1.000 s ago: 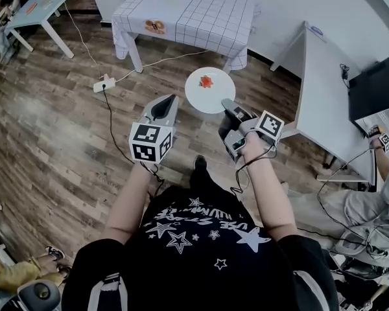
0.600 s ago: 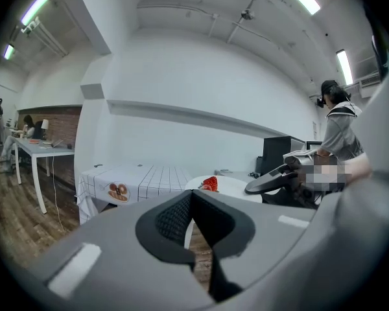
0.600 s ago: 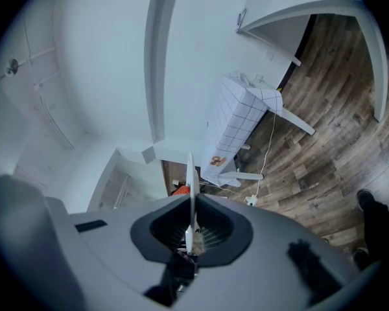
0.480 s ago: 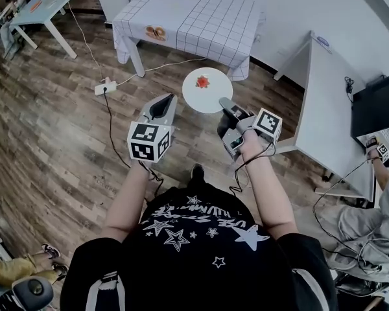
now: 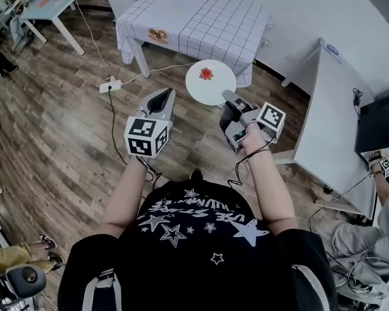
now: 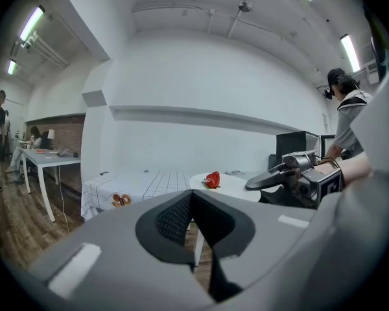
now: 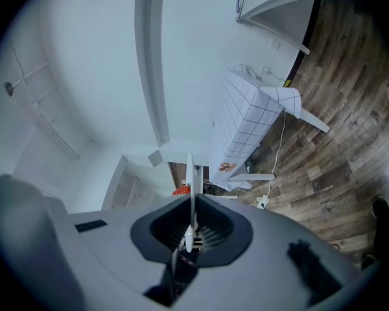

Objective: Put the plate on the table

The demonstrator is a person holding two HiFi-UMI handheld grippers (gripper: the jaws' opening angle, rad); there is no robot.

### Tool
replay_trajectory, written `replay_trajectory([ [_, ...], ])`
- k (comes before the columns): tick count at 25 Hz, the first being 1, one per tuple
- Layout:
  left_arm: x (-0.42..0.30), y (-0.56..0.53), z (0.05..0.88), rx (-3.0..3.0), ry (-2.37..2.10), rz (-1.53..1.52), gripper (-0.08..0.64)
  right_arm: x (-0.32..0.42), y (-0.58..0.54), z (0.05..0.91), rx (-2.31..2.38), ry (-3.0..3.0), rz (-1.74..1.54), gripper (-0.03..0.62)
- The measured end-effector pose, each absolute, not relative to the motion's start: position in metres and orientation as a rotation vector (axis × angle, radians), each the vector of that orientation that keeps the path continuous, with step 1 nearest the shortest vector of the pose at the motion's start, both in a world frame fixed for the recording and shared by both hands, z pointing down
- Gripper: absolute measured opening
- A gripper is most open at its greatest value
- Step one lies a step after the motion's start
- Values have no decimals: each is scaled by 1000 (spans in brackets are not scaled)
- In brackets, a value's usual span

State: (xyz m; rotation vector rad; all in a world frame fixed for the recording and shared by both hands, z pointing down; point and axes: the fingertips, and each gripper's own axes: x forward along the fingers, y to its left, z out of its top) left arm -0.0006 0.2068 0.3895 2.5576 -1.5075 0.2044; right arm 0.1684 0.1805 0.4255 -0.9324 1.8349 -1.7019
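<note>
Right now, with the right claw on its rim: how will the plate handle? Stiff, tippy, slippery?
The plate is probably stiff: gripped at one edge by the right claw, it juts out flat, no sag. Likely tippy: the whole disc overhangs the grip. The red piece on it looks loose, so a tilt may slide it off.

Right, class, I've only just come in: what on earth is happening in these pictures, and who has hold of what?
A person stands with a gripper in each hand. The right gripper is shut on the rim of a white plate, which carries a small red piece of food. The left gripper is empty, its jaws together. The plate hangs over the wooden floor, short of the table with the checked cloth, so it has not yet been put down.
</note>
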Motion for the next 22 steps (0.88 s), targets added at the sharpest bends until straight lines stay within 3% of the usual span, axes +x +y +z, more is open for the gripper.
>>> replay_trajectory([
  [22,8,148,406,2485,-1571,242,9,178,129,453,-862,1841,-1802,26],
])
